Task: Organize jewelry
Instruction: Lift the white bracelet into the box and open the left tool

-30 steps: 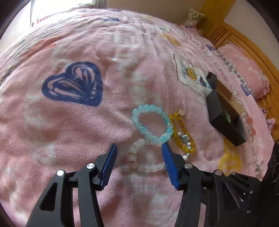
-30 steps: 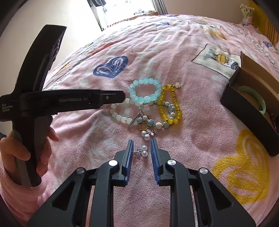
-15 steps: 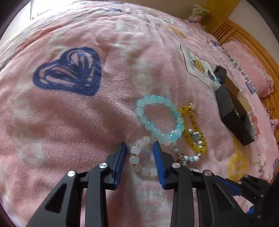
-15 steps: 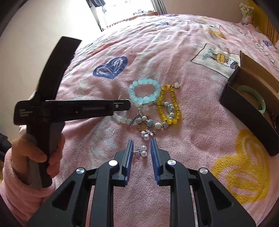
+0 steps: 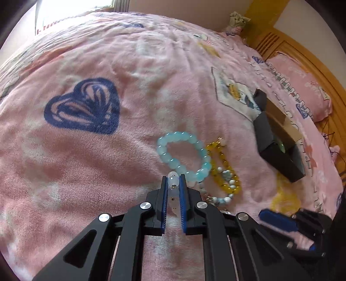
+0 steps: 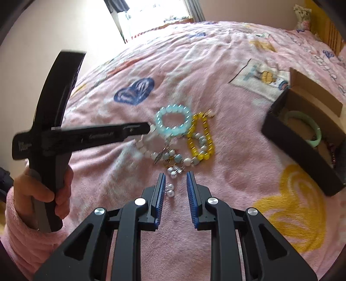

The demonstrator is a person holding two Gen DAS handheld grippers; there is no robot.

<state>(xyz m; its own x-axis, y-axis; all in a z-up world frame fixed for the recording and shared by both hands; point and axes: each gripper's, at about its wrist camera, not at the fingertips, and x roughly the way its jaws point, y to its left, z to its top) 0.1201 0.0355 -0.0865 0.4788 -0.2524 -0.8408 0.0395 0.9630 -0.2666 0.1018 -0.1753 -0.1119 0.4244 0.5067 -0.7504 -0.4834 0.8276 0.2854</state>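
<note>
With the left gripper [image 5: 173, 182] pinching the white bead bracelet [image 5: 173, 181] beside the blue bracelet [image 5: 183, 156], lift slowly (strand possibly snagged, blurred), then carry to the black box [image 6: 302, 138]; right gripper [image 6: 175, 182] spread over pearl earrings [image 6: 170, 191].

Bright window [image 6: 157, 13] daylight, fisheye-curved edges, some motion blur.

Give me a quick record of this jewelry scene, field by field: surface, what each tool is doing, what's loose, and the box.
surface: pink blanket
left tool: shut on white bead bracelet
right tool: open, pearl earrings between its fingers, not gripped
loose pieces: light blue bracelet, yellow bracelet, both flat on the blanket
box: black box, open, green bangle inside
</note>
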